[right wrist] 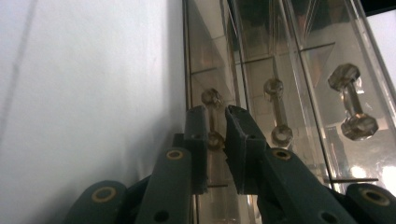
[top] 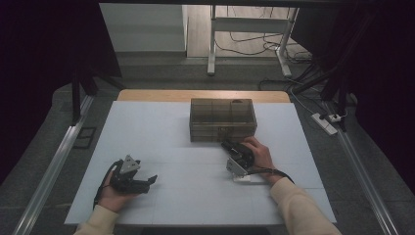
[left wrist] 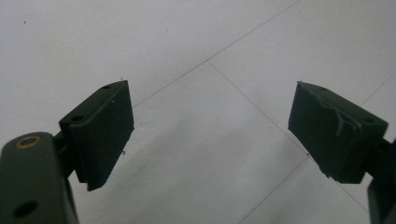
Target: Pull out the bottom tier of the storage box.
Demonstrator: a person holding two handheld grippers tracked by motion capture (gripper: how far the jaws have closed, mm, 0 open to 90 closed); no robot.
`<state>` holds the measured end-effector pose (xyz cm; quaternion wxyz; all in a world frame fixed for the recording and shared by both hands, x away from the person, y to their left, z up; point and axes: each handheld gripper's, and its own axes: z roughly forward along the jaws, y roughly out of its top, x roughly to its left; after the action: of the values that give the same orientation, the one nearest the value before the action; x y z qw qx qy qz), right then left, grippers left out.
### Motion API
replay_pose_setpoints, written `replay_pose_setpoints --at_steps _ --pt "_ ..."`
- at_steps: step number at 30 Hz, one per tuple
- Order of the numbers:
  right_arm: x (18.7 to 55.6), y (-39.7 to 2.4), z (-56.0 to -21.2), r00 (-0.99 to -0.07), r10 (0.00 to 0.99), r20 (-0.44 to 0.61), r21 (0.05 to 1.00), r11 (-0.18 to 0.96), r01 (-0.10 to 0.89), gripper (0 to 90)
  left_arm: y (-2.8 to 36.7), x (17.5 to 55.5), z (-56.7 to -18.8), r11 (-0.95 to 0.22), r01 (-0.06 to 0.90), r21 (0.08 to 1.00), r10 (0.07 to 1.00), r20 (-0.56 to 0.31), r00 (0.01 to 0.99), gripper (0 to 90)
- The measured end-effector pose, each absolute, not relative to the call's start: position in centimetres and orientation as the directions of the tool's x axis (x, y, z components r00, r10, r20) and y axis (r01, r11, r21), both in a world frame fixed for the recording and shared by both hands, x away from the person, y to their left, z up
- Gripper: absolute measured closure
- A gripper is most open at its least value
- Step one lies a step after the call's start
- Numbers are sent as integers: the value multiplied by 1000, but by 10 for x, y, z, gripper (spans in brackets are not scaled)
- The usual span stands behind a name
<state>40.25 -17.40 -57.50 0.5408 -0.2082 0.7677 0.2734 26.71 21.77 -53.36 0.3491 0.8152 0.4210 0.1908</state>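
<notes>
Drawer-opening stage, as judged from the pose. The right claw (right wrist: 215,135) was rolled onto its side against the front of a smoky translucent drawer cabinet (top: 222,119) standing mid-counter toward the far edge; its jaws were nearly closed around the clear dumbbell-shaped handle (right wrist: 212,119) of one drawer, though whether the pads actually pinched it could not be told. Two more such handles, the middle handle (right wrist: 277,112) and the outer handle (right wrist: 351,106), lay beside it on neighbouring drawers. To do this well, the jaws ought to seat on the handle's thin bar, then draw straight back along the drawer's line, lest the light cabinet slide on the white counter (top: 161,127). The left claw (left wrist: 210,135) hovered over bare counter near the person's side, jaws wide apart, holding nothing; it might steady the cabinet. Contents: compartments appeared empty; one dark spot at the top could not be identified.
</notes>
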Motion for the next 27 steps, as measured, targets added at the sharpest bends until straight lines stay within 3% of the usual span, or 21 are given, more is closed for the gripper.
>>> replay_pose_setpoints --at_steps 6,27 --pt "404 -174 -577 -297 -48 -954 156 765 -625 775 217 268 -534 -402 557 727 820 16 572 143" --pt "395 -174 -575 -294 -43 -955 162 753 -637 780 219 267 -534 -398 556 730 823 16 567 144"
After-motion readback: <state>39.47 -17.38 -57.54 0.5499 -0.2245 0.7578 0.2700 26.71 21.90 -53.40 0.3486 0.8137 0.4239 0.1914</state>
